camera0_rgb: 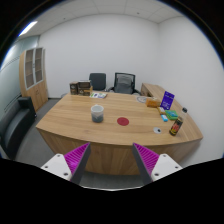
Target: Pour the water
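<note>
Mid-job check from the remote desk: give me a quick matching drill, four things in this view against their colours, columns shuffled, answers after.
Things:
1. coaster
2. box
3. cup
4. gripper pads

Colours:
A. grey
B. magenta
C. red
D. purple

Pairs: 1-C, 2-D, 3-A, 4-B

The gripper is open, fingers apart over the near table edge, with the cup and coaster well beyond them.

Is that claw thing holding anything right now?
No. The gripper is open with nothing between its fingers, and the clear cup stands well beyond them on the wooden table.
</note>
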`<state>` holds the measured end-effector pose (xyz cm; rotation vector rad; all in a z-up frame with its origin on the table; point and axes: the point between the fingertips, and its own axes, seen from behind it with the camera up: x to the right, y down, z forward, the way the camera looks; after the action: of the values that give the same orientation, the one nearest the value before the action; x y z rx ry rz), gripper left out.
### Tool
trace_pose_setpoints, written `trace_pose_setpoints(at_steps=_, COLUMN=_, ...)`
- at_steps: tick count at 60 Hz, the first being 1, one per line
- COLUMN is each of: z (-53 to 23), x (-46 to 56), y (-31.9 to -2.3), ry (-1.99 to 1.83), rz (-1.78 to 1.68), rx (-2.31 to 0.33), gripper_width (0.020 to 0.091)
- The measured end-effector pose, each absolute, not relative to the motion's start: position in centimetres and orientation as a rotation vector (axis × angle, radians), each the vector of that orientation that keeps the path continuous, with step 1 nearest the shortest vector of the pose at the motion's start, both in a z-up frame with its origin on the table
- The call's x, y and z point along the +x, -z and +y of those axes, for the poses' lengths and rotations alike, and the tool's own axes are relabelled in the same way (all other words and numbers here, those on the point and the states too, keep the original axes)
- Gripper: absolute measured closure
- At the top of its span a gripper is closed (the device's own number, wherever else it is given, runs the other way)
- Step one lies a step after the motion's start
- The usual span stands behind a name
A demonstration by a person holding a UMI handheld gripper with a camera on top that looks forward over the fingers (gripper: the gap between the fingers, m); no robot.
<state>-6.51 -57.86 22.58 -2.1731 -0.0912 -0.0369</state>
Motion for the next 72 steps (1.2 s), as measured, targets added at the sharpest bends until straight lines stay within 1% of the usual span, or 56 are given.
trace_pose_setpoints(at_steps=6, z=-58.2, x=-3.1, y=-22.1, ry=0.057, rz=-0.045, rx=-2.192, gripper_width=0.0248)
trace_pose_setpoints(at_steps=7, z=-58.1, x=-3.5, y=-21.8, ry=0.064, rz=-0.035, rx=-2.195, gripper_width=0.0248)
trace_pose_setpoints(at_steps=19, z=-55.6, x=9.4, y=-18.5, ry=0.098, rz=0.040, rx=-2.218, gripper_width=0.0246)
trace_pose_setpoints(at_steps=35, z=-47.3, x=28.5, y=-13.9, ry=0.174, rz=0.066, rx=-2.156, gripper_width=0.0246)
trace_pose_setpoints(at_steps=43, z=-42.3, x=36.2, y=-11.6, ry=0.156, rz=0.101, rx=-2.135, gripper_width=0.0246)
trace_pose_setpoints(at_steps=54, z=-34.8, x=42.4, y=-9.2, ry=0.123, rz=0.099, rx=-2.090, gripper_width=0.0254)
trace_pose_setpoints(at_steps=63, z=-30.0, x=43.1, y=-8.1, ry=0.098, rz=0.030, rx=-2.054, gripper_width=0.0265)
trace_pose_setpoints(at_steps=67, z=-28.7, x=43.2, y=-7.6, ry=0.093, rz=0.024, rx=-2.046, gripper_width=0.0298)
trace_pose_setpoints(at_steps=68, z=-28.4, x=43.2, y=-7.6, ry=0.089, rz=0.026, rx=-2.044, gripper_width=0.0323)
trace_pose_setpoints(at_steps=72, z=-26.8, x=43.2, y=-7.1, ry=0.053, rz=0.029, rx=-2.031, gripper_width=0.0470)
